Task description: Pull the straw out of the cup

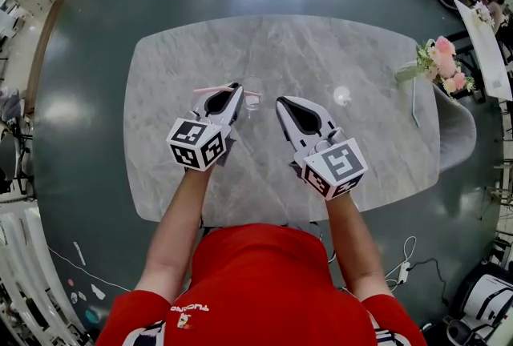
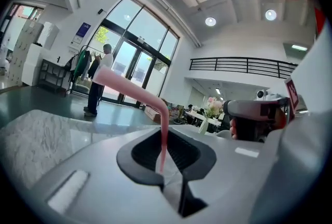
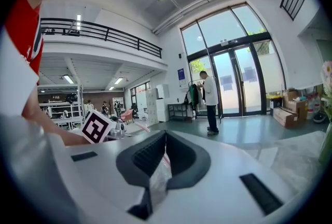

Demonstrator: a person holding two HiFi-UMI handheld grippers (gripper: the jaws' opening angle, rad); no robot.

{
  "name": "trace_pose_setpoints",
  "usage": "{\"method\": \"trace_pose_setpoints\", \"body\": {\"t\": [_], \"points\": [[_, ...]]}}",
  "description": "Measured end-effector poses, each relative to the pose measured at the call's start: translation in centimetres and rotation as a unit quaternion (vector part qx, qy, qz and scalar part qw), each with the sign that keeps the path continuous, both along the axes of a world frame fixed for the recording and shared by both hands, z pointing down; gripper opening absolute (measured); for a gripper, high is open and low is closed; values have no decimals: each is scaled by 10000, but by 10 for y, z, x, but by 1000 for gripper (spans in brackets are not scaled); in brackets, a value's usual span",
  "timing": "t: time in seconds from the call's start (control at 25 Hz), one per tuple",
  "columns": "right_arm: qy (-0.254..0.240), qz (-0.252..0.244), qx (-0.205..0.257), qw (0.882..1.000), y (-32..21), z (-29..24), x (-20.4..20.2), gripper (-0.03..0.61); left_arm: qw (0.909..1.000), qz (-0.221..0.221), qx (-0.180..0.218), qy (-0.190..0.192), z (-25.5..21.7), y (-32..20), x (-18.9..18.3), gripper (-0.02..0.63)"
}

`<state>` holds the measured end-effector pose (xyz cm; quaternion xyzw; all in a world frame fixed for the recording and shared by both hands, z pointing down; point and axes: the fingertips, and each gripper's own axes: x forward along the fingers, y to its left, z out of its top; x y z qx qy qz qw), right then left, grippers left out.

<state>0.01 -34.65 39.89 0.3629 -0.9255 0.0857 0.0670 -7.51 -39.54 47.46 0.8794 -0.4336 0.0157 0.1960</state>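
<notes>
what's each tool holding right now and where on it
Left tool grips the pink straw on its straight part below the bend. Right tool is shut on clear plastic, apparently the side of the cup.

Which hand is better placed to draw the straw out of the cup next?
Left: the left tongs pinch the pink straw below its bend, while the right tongs hold the clear cup, steadying it.
</notes>
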Motion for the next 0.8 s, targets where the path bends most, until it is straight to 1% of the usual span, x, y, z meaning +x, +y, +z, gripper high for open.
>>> {"method": "trace_pose_setpoints", "body": {"t": [0.24,0.52,0.64,0.8], "points": [[-187,125,81,9997,4,-16,6,2,9981,93,591,-109,-51,19,3,37],[-364,121,299,9988,16,-38,9,2,9918,195,1249,-201,-106,50,5,37],[-390,60,414,9984,26,-49,7,2,9886,261,1471,-213,-125,65,7,37],[-420,12,534,9977,38,-62,4,2,9857,284,1643,-251,-140,83,8,37]]}}
